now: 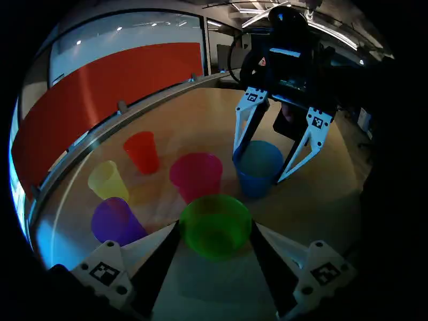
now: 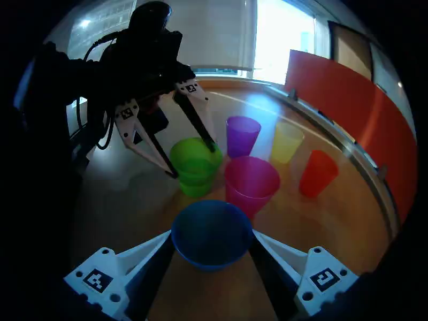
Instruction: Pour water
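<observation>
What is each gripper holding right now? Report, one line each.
Left gripper: closed on the green cup, a finger on each side.
Right gripper: closed on the blue cup, a finger on each side.

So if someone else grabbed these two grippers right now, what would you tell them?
Left gripper: fingers closed on the sides of the green cup, which is upright.
Right gripper: closed on the blue cup, also upright, facing the left one.
The pink cup stands beside both. The purple cup, yellow cup and red cup stand farther along the table.
Done: both cups gripped.
Left: the pour itself; neither cup is tilted yet. I cannot tell which cup holds water.
</observation>
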The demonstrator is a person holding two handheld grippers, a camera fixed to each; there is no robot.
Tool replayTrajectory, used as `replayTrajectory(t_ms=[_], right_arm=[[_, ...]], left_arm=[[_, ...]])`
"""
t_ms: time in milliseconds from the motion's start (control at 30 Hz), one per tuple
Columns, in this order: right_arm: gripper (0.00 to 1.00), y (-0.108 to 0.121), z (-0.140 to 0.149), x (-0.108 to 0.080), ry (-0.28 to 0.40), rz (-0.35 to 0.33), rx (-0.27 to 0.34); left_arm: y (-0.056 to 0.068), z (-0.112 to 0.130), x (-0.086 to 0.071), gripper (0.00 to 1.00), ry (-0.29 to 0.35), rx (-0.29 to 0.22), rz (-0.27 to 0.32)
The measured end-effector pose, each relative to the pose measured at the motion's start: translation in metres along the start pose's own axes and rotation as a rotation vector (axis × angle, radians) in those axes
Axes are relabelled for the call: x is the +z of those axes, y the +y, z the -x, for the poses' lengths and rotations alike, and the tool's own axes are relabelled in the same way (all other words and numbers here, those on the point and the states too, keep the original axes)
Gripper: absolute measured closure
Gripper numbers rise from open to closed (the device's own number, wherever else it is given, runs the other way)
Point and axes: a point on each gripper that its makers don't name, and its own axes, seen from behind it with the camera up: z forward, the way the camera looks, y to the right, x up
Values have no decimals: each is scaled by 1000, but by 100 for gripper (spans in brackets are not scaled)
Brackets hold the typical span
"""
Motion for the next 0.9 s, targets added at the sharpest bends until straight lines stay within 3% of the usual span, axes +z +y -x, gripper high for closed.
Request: replayTrajectory(t_ms=[900], right_arm=[[7,-1,15,2,-27,14,-2]], left_arm=[[-2,8,-1,11,2,-18,-2]])
